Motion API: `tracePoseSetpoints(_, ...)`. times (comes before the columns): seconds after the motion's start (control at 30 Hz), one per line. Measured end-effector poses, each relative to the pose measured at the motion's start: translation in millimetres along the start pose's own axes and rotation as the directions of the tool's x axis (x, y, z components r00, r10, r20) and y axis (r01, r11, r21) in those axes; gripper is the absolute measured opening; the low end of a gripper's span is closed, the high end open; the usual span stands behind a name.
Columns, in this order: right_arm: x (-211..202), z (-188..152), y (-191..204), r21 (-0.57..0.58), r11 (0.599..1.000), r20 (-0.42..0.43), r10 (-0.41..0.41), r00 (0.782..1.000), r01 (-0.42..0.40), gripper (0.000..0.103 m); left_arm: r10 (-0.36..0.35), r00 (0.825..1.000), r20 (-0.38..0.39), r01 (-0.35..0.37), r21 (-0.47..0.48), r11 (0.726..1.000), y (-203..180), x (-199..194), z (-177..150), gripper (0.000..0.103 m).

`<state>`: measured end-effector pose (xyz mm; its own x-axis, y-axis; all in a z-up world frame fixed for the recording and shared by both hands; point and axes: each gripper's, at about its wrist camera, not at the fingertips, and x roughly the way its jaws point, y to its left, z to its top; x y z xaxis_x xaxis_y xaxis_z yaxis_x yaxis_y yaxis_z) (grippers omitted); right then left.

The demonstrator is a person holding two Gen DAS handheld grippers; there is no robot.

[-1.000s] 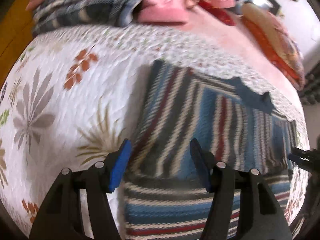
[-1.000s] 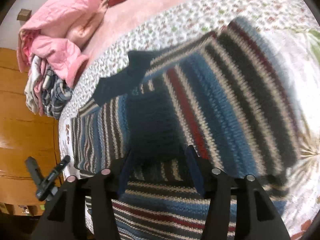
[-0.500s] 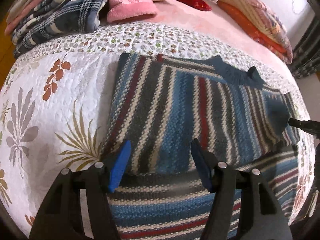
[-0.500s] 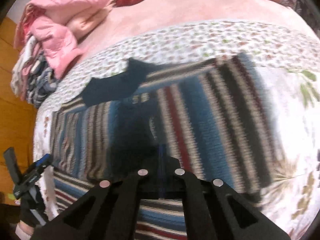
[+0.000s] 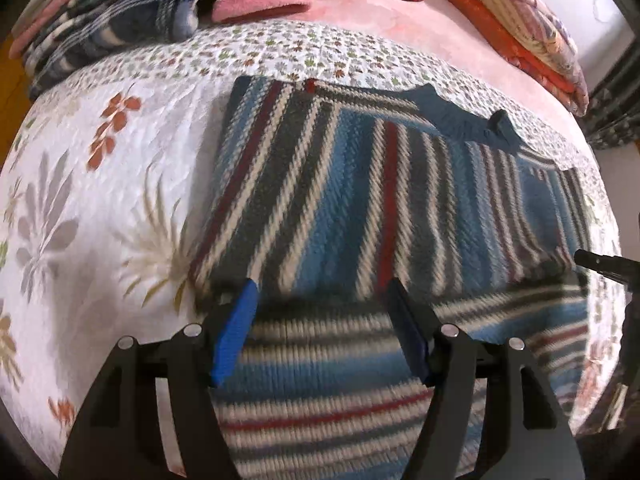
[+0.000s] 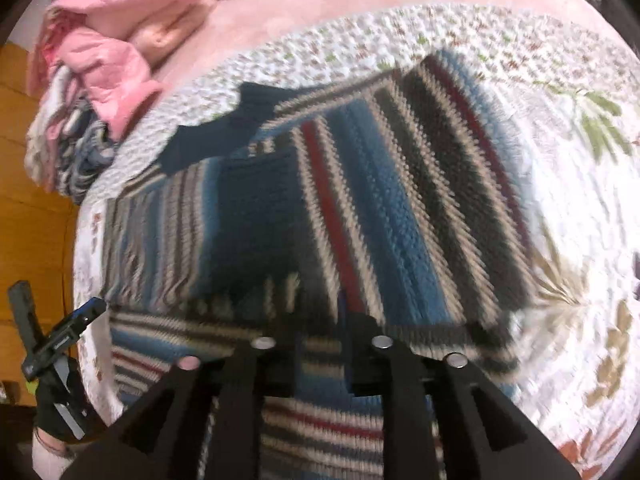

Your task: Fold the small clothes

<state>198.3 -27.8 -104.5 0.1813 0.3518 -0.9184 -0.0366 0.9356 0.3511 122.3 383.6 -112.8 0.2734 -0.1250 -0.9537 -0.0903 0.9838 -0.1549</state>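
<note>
Item: striped knit sweater (image 5: pixel 360 200), blue, grey, cream and red bands, lying on a floral quilted bedspread (image 5: pixel 100 200); a folded panel rests over a lower layer whose stripes run crosswise.
Collar: dark blue neckband (image 5: pixel 460 116) at the far edge, not lying flat and partly poking out past the fold.
Left gripper (image 5: pixel 322 300): jaws wide apart, blue pads (image 5: pixel 236 332) showing, nothing between them; poised over the near edge of the folded panel.
Right gripper (image 6: pixel 320 320): fingers drawn close together at the near edge of the folded panel; blur hides the tips, so I cannot tell whether knit is pinched.
Nearby stock: pink padded garment (image 6: pixel 116 40) and plaid fabric (image 5: pixel 120 12) heaped at the head of the bed, well apart from the sweater; folded orange and cream bedding (image 5: pixel 520 28) on the far side.
Risk, uneven lift: if only the right gripper has cloth, raising it would probably drag one corner and skew the fold.
Risk, slipping layers: thick loose knit likely slides on itself; a fast pull could shift the upper panel off the lower.
Risk, thin pinch: a grip on the top layer alone would likely peel the fold open.
Risk, collar: left proud, it may bunch inside the next fold.
Risk, bedspread: a low grab could catch quilt along with knit.
</note>
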Motion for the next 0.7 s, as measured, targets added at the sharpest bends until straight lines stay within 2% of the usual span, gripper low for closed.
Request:
tracePoseSetpoints(0.03, -10, -6, 0, -0.012, 1.000, 0.003, -0.002, 1.000, 0.002, 0.038, 0.003, 1.000, -0.008, -0.003, 0.000, 1.000, -1, -6, -4, 0.069)
tracePoseSetpoints(0.1, -33, -27, 0, -0.047, 0.999, 0.008, -0.014, 1.000, 0.014, 0.046, -0.015, 1.000, -0.011, 0.015, -0.001, 1.000, 2, -23, -21, 0.072)
tracePoseSetpoints(0.17, -52, -55, -3, -0.079, 0.997, 0.001, -0.017, 1.000, 0.017, 0.048, 0.009, 0.999, -0.046, -0.009, -0.004, 1.000, 5, -33, -42, 0.075)
tracePoseSetpoints(0.3, -73, -104, -14, -0.062, 0.998, -0.024, 0.006, 1.000, -0.007, 0.054, -0.007, 0.994, -0.111, 0.003, -0.038, 0.999, 16, -44, -93, 0.075)
tracePoseSetpoints(0.47, -81, -161, -29, -0.032, 0.999, -0.051, -0.029, 0.998, 0.027, 0.057, -0.030, 0.984, -0.174, 0.009, -0.117, 0.993, 32, -46, -147, 0.075)
tracePoseSetpoints(0.7, -76, -217, -45, 0.046, 0.998, -0.097, -0.031, 0.995, 0.035, 0.062, -0.030, 0.977, -0.213, -0.002, -0.147, 0.989, 37, -43, -201, 0.075)
